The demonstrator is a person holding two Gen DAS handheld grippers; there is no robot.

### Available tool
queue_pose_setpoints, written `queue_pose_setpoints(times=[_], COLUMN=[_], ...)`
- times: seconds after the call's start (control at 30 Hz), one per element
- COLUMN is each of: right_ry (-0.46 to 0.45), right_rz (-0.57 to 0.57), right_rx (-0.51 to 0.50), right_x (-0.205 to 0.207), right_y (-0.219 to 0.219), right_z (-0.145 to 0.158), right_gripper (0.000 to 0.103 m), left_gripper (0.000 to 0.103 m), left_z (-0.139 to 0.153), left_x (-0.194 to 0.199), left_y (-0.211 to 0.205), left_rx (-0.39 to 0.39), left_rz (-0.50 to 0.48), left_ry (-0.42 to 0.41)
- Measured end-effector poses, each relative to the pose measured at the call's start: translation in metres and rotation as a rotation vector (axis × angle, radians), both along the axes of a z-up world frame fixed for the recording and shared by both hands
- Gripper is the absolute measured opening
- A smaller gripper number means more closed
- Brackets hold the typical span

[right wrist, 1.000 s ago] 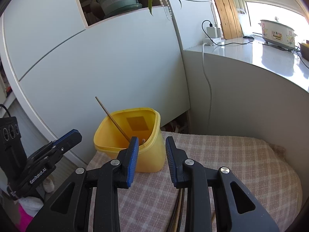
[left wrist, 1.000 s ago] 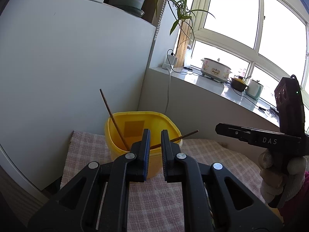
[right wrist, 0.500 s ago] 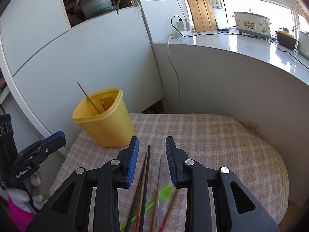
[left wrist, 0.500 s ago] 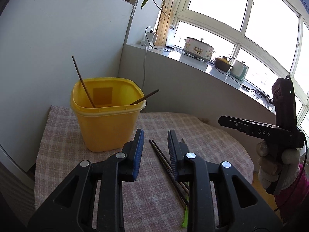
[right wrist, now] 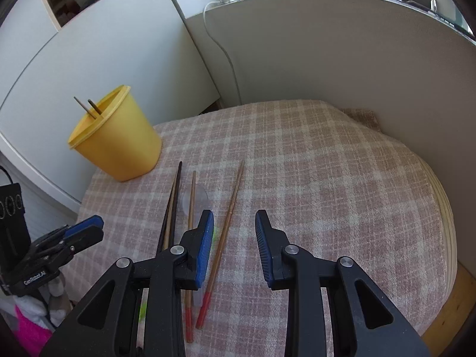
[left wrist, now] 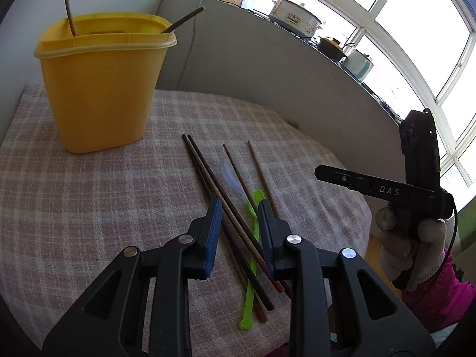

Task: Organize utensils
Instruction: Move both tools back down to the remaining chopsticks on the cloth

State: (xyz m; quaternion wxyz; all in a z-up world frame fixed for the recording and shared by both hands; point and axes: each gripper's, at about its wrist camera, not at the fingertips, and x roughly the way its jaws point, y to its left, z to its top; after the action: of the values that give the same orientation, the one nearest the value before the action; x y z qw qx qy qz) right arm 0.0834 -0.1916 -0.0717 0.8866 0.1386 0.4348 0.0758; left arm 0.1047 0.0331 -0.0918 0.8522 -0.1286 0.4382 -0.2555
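Chopsticks (left wrist: 226, 205), thin dark and red-tipped wooden rods, lie loose on nubby pink plaid cloth (right wrist: 327, 178) beside green plastic spoon (left wrist: 253, 238); two more stand in smooth yellow tub (left wrist: 101, 83) at far left. Cloth right half bare, rounded table edge near. Left gripper (left wrist: 239, 232) parted, empty, above sticks; right gripper (right wrist: 233, 247) likewise. Clear spoon (left wrist: 230, 174) faint

Both grippers have dropped from the yellow container (left wrist: 101, 83) toward the checked cloth (right wrist: 327, 178), bringing loose chopsticks (left wrist: 226, 202) and a green utensil (left wrist: 253, 238) into view. The left gripper (left wrist: 239, 208), nearly closed a second ago, now stands parted over them, empty.
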Motion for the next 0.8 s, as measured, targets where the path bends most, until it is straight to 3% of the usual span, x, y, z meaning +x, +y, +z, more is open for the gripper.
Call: queue_pose_setpoints(times=[0.1, 0.4, 0.8], right_ry=[0.042, 0.135, 0.181], right_rz=[0.014, 0.030, 0.059], right_rx=[0.027, 0.062, 0.097], right_x=[0.003, 0.012, 0.024], right_y=[0.000, 0.007, 0.018], right_z=[-0.012, -0.040, -0.049], right_gripper=[0.027, 0.027, 0.027], left_gripper=[0.024, 0.022, 0.012], left_z=[-0.012, -0.036, -0.053], left_x=[0.002, 0.010, 0.020], left_y=[-0.004, -0.023, -0.032], left_rx=[-0.019, 0.065, 0.118], left_rz=[-0.016, -0.045, -0.044], left_ry=[0.049, 0.112, 0.151])
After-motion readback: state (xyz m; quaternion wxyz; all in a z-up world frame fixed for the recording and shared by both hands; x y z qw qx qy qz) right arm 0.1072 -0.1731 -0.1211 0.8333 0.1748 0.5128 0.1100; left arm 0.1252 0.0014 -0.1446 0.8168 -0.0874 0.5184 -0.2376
